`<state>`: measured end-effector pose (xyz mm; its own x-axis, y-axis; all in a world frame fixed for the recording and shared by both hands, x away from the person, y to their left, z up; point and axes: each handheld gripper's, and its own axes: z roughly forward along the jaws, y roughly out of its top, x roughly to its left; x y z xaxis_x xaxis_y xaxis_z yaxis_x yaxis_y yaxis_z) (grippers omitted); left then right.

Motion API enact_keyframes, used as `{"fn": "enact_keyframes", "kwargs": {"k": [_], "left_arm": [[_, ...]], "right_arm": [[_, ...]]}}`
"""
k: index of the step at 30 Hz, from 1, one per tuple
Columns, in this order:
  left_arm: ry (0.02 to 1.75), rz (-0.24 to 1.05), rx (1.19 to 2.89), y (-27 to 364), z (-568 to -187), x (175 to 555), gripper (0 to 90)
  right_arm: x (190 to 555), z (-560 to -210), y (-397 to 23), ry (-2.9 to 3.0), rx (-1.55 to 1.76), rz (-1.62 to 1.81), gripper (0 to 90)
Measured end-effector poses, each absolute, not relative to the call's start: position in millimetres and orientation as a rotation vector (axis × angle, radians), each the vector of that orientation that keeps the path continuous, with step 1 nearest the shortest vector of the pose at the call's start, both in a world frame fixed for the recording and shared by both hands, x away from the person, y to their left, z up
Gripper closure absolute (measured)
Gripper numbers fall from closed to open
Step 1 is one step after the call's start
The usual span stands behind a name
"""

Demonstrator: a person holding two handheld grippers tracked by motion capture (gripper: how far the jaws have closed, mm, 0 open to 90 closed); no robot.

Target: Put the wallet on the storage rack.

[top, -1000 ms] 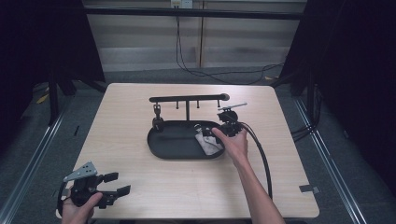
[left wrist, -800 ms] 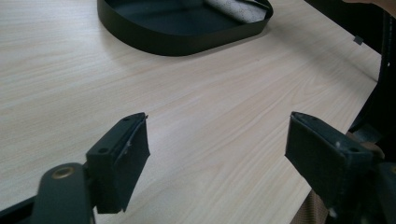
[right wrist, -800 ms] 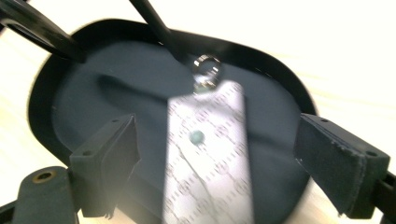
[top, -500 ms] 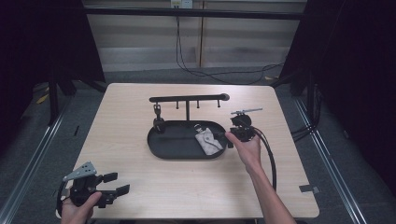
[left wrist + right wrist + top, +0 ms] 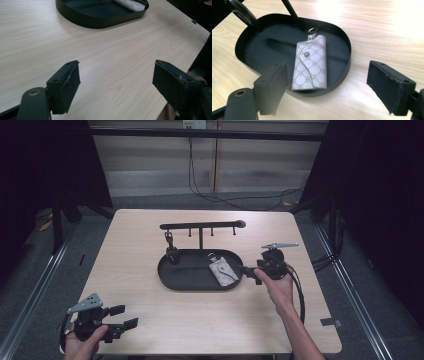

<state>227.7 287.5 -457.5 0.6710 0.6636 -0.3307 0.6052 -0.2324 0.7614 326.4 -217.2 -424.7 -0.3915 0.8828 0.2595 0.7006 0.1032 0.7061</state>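
A grey patterned key pouch [image 5: 223, 270] [image 5: 310, 63] with a metal ring lies flat in the right half of the black oval tray [image 5: 200, 287] [image 5: 347, 50]. A black rack [image 5: 200, 226] with hooks rises from the tray's far side. A small dark item [image 5: 171, 252] hangs from its left hook. My right gripper [image 5: 248, 272] [image 5: 328, 68] hovers just off the tray's right end and points at the pouch. It is open; its jaws have just been closing slightly with nothing between them. My left gripper [image 5: 125, 316] [image 5: 116, 72] is open over the table's near left corner.
The tray's near wall [image 5: 100, 22] lies ahead of the left gripper across bare wood. A small grey tape patch [image 5: 331, 322] sits near the table's right front edge. Cables [image 5: 240, 202] run on the floor behind the table.
My right gripper has drawn back to the right, from over the pouch to outside the tray's right end. The pouch stays in the tray. The left gripper has not moved.
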Motion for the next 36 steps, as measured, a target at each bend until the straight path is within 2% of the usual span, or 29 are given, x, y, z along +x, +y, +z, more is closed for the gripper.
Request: {"fn": "enact_keyframes", "kwargs": {"k": [17, 36], "left_arm": [[1.005, 0.065, 1.934, 284, -461, 229, 21.4], [1.006, 0.073, 1.939, 285, -461, 229, 21.1]], "right_arm": [[268, -436, -259, 2.088, 1.599, 1.158, 19.0], [204, -451, -288, 2.054, 1.615, 1.080, 18.3]]}}
